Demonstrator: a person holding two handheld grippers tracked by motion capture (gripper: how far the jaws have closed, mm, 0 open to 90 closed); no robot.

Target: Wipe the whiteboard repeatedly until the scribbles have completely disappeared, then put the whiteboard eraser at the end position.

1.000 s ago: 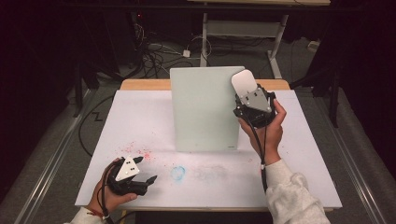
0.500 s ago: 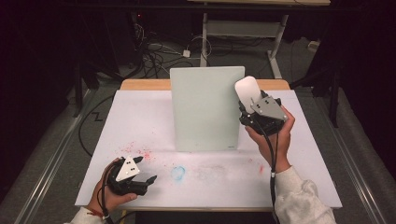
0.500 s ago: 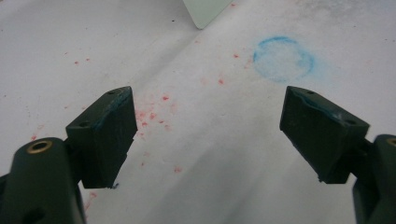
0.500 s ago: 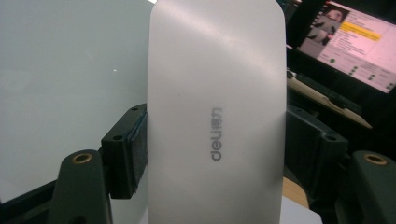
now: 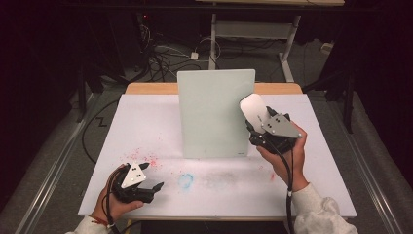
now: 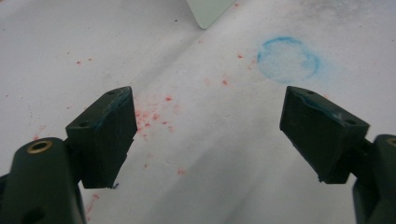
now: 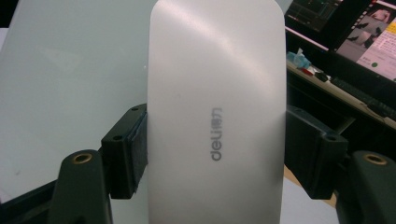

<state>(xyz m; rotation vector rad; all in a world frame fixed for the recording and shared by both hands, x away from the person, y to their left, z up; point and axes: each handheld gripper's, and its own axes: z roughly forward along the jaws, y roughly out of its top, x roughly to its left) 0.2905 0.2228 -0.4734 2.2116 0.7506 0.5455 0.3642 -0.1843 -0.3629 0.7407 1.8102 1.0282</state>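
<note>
At a white-covered table [image 5: 146, 122], we hold the right gripper [image 5: 257, 127] up at the right edge of an upright pale-green board [image 5: 214, 112], its jaws clamped on the two long sides of a white eraser [image 5: 253, 108] marked "deli". In the right gripper view the eraser [image 7: 217, 112] stands on end between the black pads [image 7: 135, 154], its face towards the camera and the board [image 7: 70, 79] just behind it; whether eraser and board touch we cannot tell. Our left gripper [image 5: 155, 189] rests low at the near left corner of the table, jaws spread wide with nothing between them. In the left gripper view, the table [image 6: 70, 37] beneath those jaws carries red specks [image 6: 154, 114] and, farther off to the right, a faint blue ring [image 6: 288, 59], with the board's bottom corner [image 6: 208, 11] at the far edge. In the high view, the ring [image 5: 185, 181] lies near the board's foot, between our two hands.
</note>
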